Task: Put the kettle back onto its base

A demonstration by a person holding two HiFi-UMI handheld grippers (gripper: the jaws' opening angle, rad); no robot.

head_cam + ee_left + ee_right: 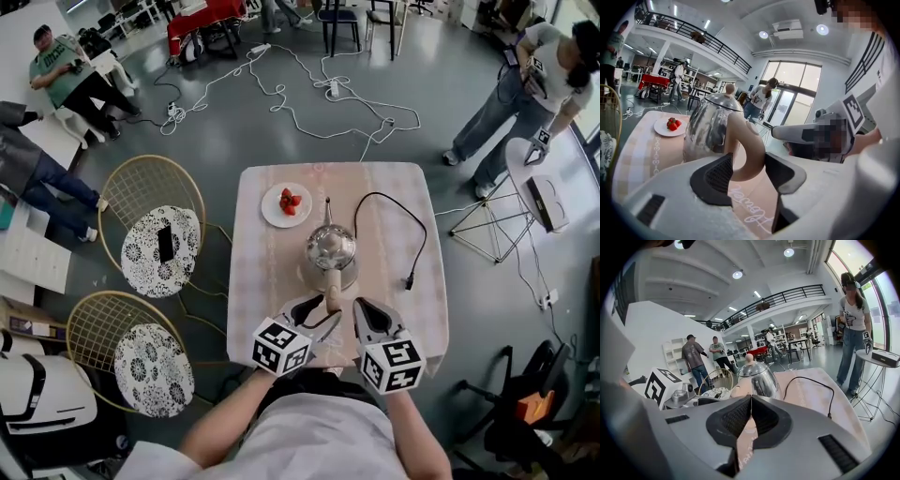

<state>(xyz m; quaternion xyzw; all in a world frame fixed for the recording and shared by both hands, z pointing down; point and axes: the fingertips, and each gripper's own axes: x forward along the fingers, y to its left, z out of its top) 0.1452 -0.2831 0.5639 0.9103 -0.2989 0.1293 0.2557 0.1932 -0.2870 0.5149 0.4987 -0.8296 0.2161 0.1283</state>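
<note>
A shiny steel kettle (330, 248) (710, 124) (757, 376) stands on its round base (307, 277) in the middle of the small table (403, 323). Its beige curved handle (332, 298) (745, 150) points toward me. My left gripper (322, 309) (747, 171) is open, and the handle's loop lies between its dark pads. My right gripper (367, 314) (751, 416) hovers just right of the handle, shut with nothing in it.
A white plate of strawberries (287, 204) (670, 125) sits at the table's far left. A black power cord (398, 211) (806, 380) loops over the right half of the table. Two wire chairs (155, 234) (131, 356) stand left of it. People stand around the room.
</note>
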